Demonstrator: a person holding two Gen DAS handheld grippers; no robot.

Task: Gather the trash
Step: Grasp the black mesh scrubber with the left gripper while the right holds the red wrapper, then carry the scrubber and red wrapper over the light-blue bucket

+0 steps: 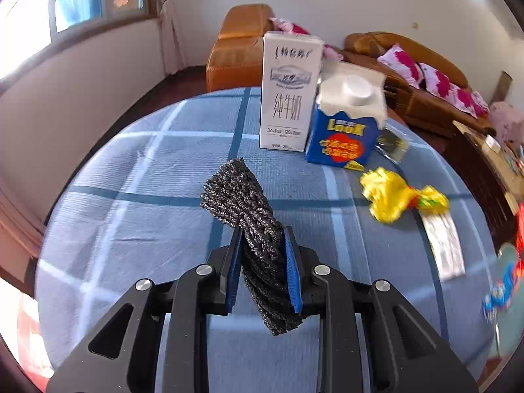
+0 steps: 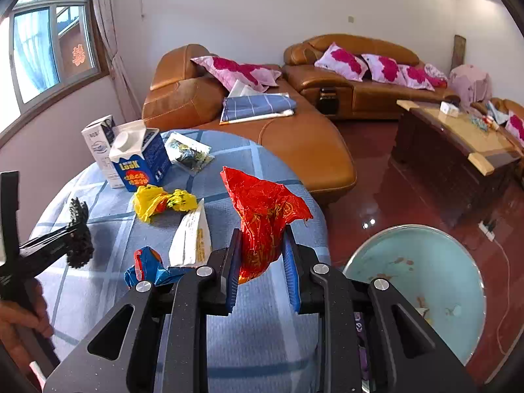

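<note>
My left gripper (image 1: 262,233) is shut on a black foam net (image 1: 240,193), which sticks up and forward from between the blue pads above the blue checked tablecloth (image 1: 131,203). The right wrist view shows that same gripper (image 2: 77,229) from the side at the left, with the net (image 2: 80,249) in it and a hand below. My right gripper (image 2: 262,233) is shut on a crumpled red foil wrapper (image 2: 265,206), held over the table's right part. A pale teal bin (image 2: 442,262) stands on the floor to the right of the table.
On the cloth stand a white milk carton (image 1: 288,91) and a blue carton (image 1: 344,131). Near them lie a clear packet (image 1: 393,144), a yellow wrapper (image 1: 389,196), a white packet (image 2: 193,235) and a blue wrapper (image 2: 147,268). Orange sofas (image 2: 294,137) and a coffee table (image 2: 458,137) lie beyond.
</note>
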